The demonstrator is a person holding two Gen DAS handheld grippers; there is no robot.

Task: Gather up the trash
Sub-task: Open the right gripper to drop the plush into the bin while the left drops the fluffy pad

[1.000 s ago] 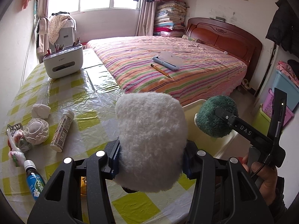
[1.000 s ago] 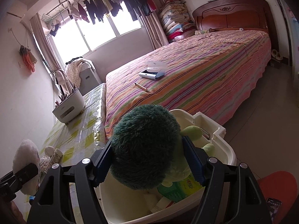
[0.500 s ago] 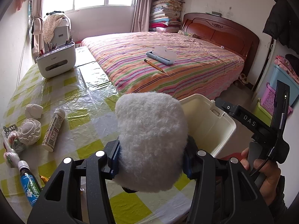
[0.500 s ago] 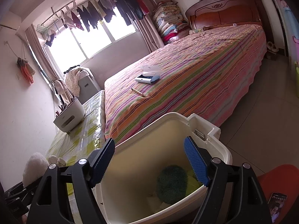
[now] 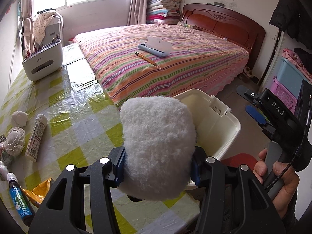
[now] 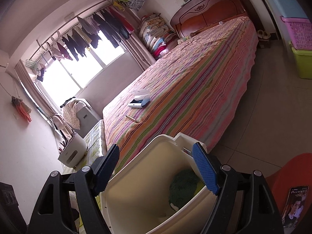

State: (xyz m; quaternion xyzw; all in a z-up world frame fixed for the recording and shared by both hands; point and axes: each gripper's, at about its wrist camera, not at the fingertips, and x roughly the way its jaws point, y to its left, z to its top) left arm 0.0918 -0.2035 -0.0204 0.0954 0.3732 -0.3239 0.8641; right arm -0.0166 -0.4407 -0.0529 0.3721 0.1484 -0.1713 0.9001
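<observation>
Left gripper (image 5: 158, 167) clamps the white fluffy ball (image 5: 158, 142) beside the bin (image 5: 232, 120); carry it over the opening before releasing (right gripper (image 6: 156, 167) is spread empty, green ball (image 6: 183, 187) inside).

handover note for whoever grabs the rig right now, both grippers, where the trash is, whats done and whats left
Left gripper: shut on the white fluffy ball, held by the table edge next to the white bin.
Right gripper: open, nothing between the pads, above the bin.
Done: green fluffy ball lies inside the bin.
Left: drop the white ball in, then likely clear the table: white tube, blue bottle, orange wrapper, white lump, lace-covered ball.
</observation>
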